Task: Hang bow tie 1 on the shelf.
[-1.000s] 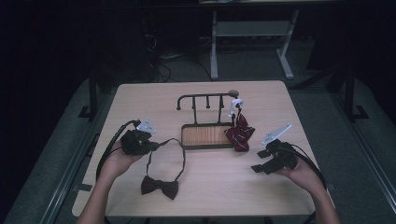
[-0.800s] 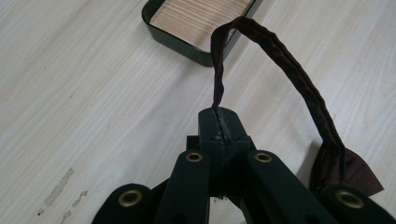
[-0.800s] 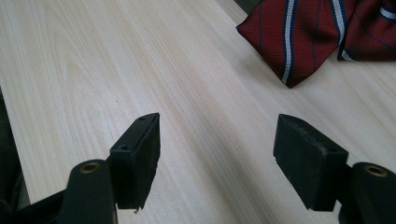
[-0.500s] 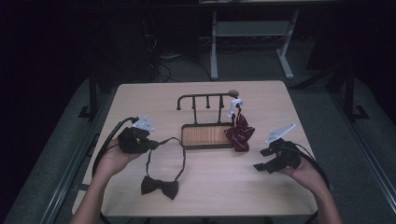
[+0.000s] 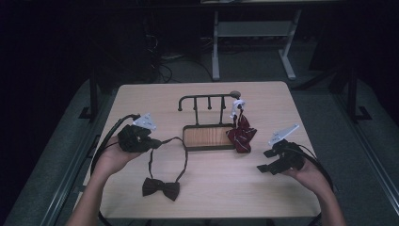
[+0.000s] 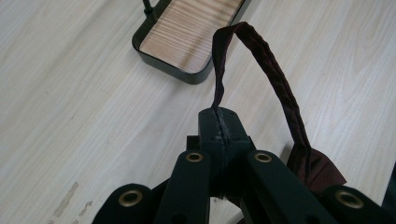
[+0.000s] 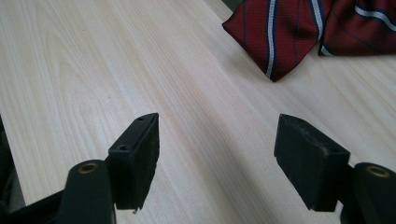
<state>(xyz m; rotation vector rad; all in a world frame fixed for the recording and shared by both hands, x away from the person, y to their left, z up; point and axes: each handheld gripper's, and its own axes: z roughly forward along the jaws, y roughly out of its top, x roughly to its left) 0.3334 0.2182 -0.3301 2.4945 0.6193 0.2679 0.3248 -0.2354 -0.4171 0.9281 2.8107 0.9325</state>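
L gripper [image 6: 219, 116] was clamped tight on the bow tie strap [image 6: 275, 88]; bow [image 5: 161, 188] lay on table [image 5: 226, 197], near stand [image 5: 209, 120]. R gripper [image 7: 217, 158] wide open, empty. Best to lift slow, keeping loop open for a peg.

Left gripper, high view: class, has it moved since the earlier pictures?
Yes. The left gripper, shut on the bow tie strap, has lifted slightly up the frame, judged against the rack.
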